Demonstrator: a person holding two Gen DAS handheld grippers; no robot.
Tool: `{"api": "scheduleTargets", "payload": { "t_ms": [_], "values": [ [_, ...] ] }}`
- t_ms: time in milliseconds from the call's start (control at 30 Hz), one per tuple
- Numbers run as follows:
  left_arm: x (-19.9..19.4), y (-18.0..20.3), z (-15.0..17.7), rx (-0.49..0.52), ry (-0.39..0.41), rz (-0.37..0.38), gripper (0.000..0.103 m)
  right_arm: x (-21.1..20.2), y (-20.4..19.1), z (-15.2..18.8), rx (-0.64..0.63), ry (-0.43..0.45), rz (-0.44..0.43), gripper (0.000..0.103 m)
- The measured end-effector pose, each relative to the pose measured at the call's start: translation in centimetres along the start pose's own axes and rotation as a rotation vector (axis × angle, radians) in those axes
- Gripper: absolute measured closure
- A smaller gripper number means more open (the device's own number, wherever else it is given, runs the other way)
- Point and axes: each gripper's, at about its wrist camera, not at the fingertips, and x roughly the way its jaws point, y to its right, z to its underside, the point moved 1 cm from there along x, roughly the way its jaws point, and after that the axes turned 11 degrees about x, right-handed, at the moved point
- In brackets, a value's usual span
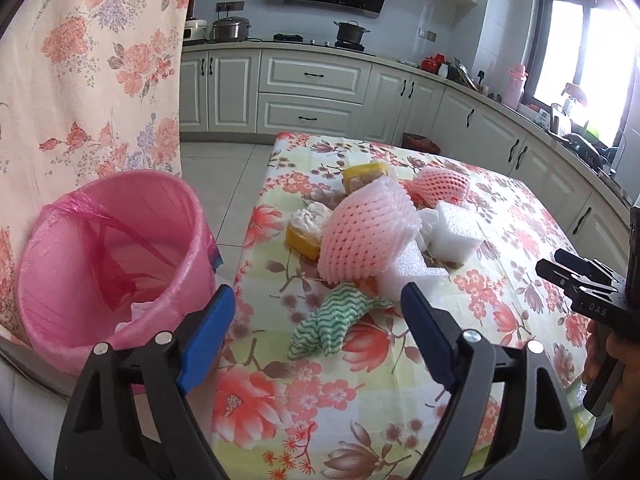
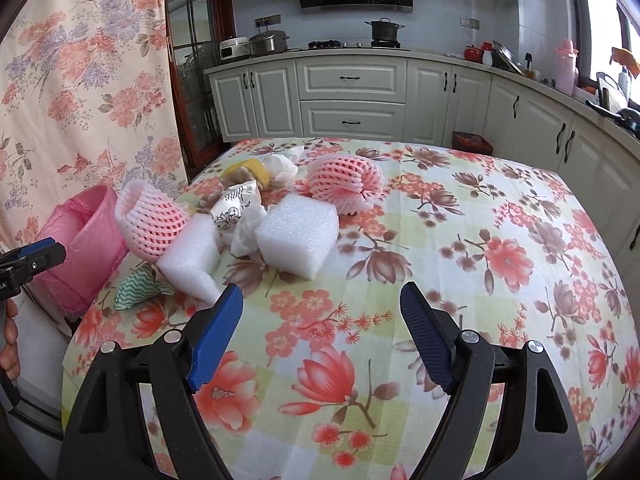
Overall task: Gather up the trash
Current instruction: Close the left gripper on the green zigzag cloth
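A heap of trash lies on the flowered tablecloth (image 2: 460, 264): two pink foam fruit nets (image 1: 368, 232) (image 2: 344, 184), white foam blocks (image 2: 298, 232) (image 1: 456, 228), a green wavy cloth (image 1: 332, 320), yellow packets (image 1: 304, 240) and crumpled paper (image 2: 236, 208). A pink-lined bin (image 1: 116, 264) stands left of the table, with some white scraps inside. My left gripper (image 1: 318, 300) hangs open just short of the green cloth, nothing between its blue pads. My right gripper (image 2: 322, 300) is open over bare cloth, in front of the foam blocks. The right gripper also shows at the left wrist view's right edge (image 1: 568, 272).
A flowered curtain (image 1: 92, 72) hangs behind the bin. Kitchen cabinets (image 2: 352, 96) and a counter with pots run along the back and right. A small red bin (image 2: 472, 142) sits on the floor beyond the table. A hand (image 1: 612, 360) holds the right gripper's handle.
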Motion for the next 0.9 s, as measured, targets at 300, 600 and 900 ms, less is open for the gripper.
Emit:
{"api": "scheduleTargets", "payload": {
  "t_ms": [300,600,900],
  "values": [
    [3.6,2.0,0.6,0.043,-0.064,0.051,0.032,1.8,1.9,0.5,0.046,-0.022,0.024,0.026],
    [7.7,3.2,1.0,0.086,-0.137,0.078,0.043,3.9,2.0,1.0,0.054,-0.056,0.032,0.025],
    [10.0,2.9,1.6,0.106,-0.194,0.075,0.066,5.2,1.4,0.4,0.053,-0.069,0.028,0.023]
  ]
}}
